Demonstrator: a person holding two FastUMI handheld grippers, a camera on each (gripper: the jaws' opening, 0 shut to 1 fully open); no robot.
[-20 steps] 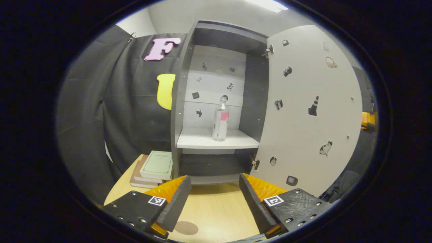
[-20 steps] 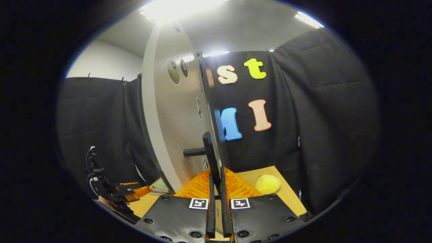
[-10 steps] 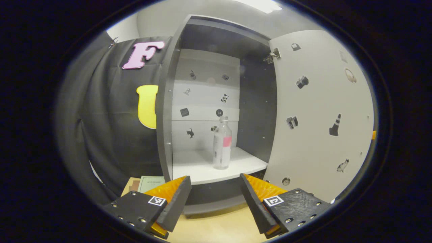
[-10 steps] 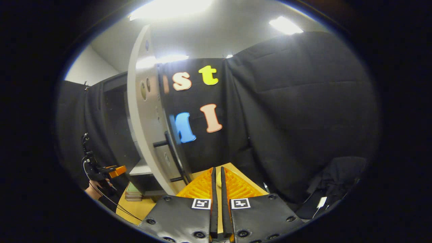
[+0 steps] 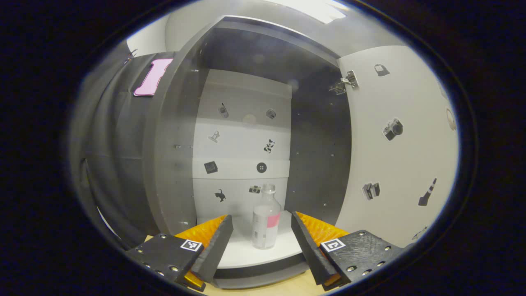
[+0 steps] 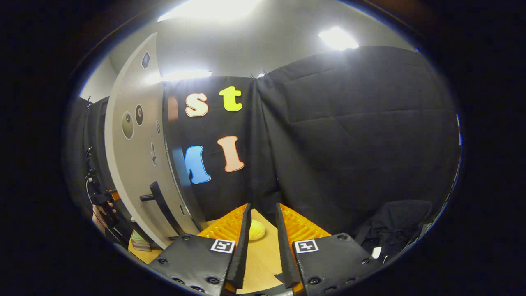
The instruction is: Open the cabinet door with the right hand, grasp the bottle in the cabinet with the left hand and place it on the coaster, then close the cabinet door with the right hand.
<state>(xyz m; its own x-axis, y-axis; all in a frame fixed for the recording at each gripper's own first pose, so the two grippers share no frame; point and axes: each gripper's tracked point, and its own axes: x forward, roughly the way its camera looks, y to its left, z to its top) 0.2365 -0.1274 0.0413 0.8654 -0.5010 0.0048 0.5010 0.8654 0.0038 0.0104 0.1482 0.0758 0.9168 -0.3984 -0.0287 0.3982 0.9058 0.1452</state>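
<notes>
Left gripper (image 5: 261, 242) lines up on the clear glass bottle with a pink label (image 5: 266, 222), upright on the white shelf (image 5: 246, 255) of the open grey cabinet (image 5: 168, 164).

Its fingers are spread wide either side, not touching; best to advance level, then close on the body. Right gripper (image 6: 261, 242), slightly parted, holds nothing, clear of the white door (image 6: 135, 172).

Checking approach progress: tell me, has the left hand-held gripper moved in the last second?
Yes. The left hand-held gripper has advanced toward the cabinet; the bottle now stands between its open fingers.
</notes>
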